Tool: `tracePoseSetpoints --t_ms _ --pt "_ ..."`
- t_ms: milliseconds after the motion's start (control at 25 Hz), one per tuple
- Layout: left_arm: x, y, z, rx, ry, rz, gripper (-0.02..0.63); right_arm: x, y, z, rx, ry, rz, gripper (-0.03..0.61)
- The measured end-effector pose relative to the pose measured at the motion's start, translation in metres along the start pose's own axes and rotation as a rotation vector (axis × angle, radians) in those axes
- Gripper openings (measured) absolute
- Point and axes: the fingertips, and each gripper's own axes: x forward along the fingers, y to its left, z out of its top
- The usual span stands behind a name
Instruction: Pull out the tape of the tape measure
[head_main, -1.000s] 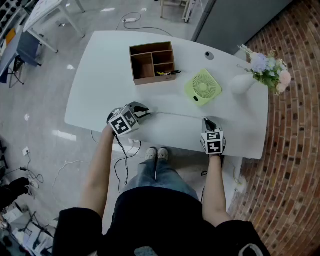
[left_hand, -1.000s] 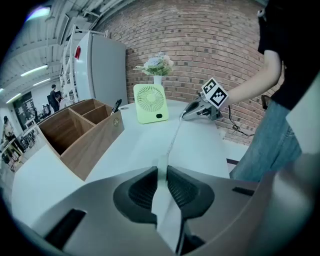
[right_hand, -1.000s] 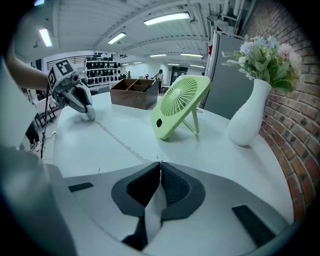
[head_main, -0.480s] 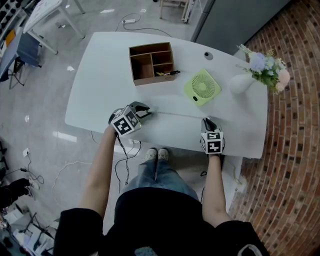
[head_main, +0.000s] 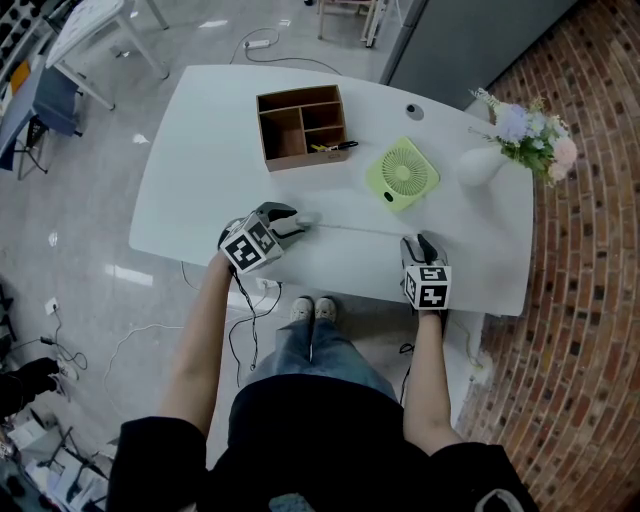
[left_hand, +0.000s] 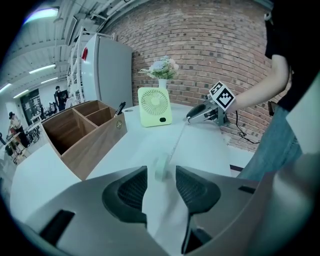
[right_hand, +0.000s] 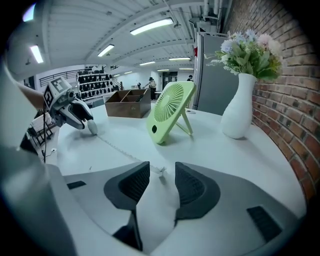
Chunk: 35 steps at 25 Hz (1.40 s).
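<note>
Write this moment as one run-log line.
left claw: just opened, tape measure case loose between | right claw: just opened, tape tip loose between | tape: stretched across table

Ahead of the left gripper (head_main: 293, 222), well apart from it, we see a wooden organizer (head_main: 300, 125) standing on the white table (head_main: 200, 170). A dark pen (head_main: 337, 147) pokes out of its compartment on the side towards the fan. Ahead of the right gripper (head_main: 420, 242) and a touch to its left, we find a pale green fan (head_main: 402, 174) tilted back on its stand. Further off, to that gripper's right, a white vase (head_main: 481, 167) holds pastel flowers (head_main: 525, 130) near the table's edge. A brick wall (head_main: 590, 300) rises to the right of the right gripper. A grey cabinet (head_main: 470, 35) stands beyond the table, and cables (head_main: 150, 330) trail on the floor to the left of the left gripper.
</note>
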Motion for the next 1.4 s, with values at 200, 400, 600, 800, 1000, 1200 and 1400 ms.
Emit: tracePoseSetpoints --t_ms 200,400,600,800,1000,1200,1400 --pt "-0.002 -0.001 0.004 -0.003 0.002 0.011 0.181 -0.002 0.001 0.003 -0.004 -0.012 0.003 0.143" --pt "-0.02 0.007 0.025 -0.064 -0.1 0.065 0.179 -0.023 -0.002 0.017 0.024 -0.067 -0.016 0.143" --pt "-0.061 0.026 0.067 -0.186 -0.307 0.192 0.13 -0.056 -0.006 0.06 0.077 -0.222 -0.034 0.141" --pt "-0.105 0.04 0.118 -0.239 -0.485 0.333 0.062 -0.082 -0.002 0.118 0.042 -0.38 -0.047 0.089" --pt "-0.145 0.049 0.164 -0.279 -0.624 0.452 0.032 -0.115 0.0 0.165 0.069 -0.533 -0.064 0.015" --pt "-0.174 0.049 0.192 -0.301 -0.691 0.589 0.023 -0.142 0.003 0.194 0.077 -0.631 -0.07 0.003" --pt "-0.178 0.029 0.206 -0.268 -0.753 0.563 0.021 -0.161 0.005 0.205 0.074 -0.684 -0.09 0.002"
